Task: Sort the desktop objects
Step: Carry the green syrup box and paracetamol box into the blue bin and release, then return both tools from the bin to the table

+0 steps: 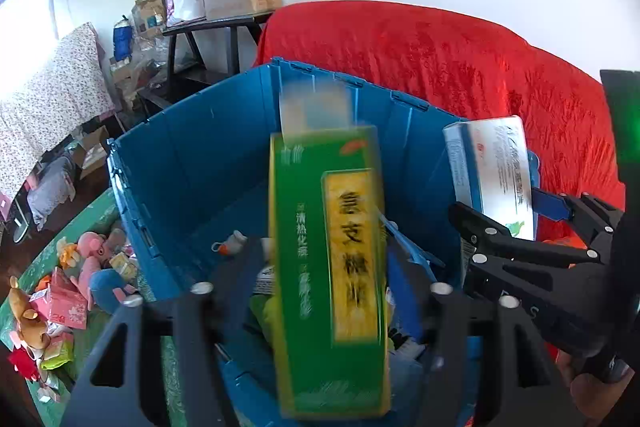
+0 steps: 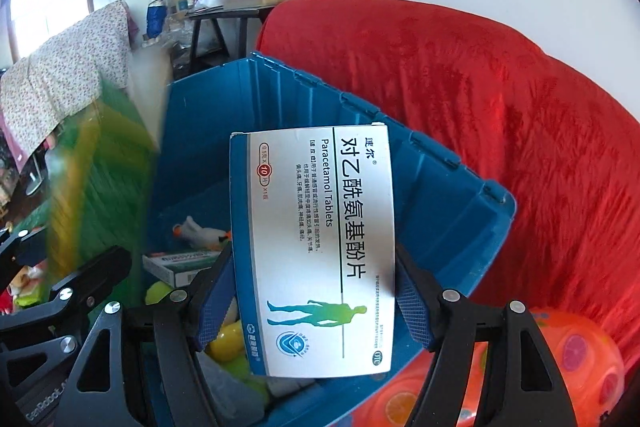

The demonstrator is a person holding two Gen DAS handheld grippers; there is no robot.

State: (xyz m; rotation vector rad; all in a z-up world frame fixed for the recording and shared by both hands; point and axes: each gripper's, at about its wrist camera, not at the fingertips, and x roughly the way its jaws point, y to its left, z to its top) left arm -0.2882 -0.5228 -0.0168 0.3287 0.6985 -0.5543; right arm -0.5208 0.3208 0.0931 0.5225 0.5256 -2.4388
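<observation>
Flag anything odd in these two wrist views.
The green box is motion-smeared while the left gripper around it is sharp: it looks loose, probably dropping into the blue crate. The right gripper clamps the white box, which is sharp.

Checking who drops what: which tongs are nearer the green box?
Left. The green box sits blurred between the left tongs, above the blue bin. The right tongs are off to its side, clamped on the white box.
</observation>
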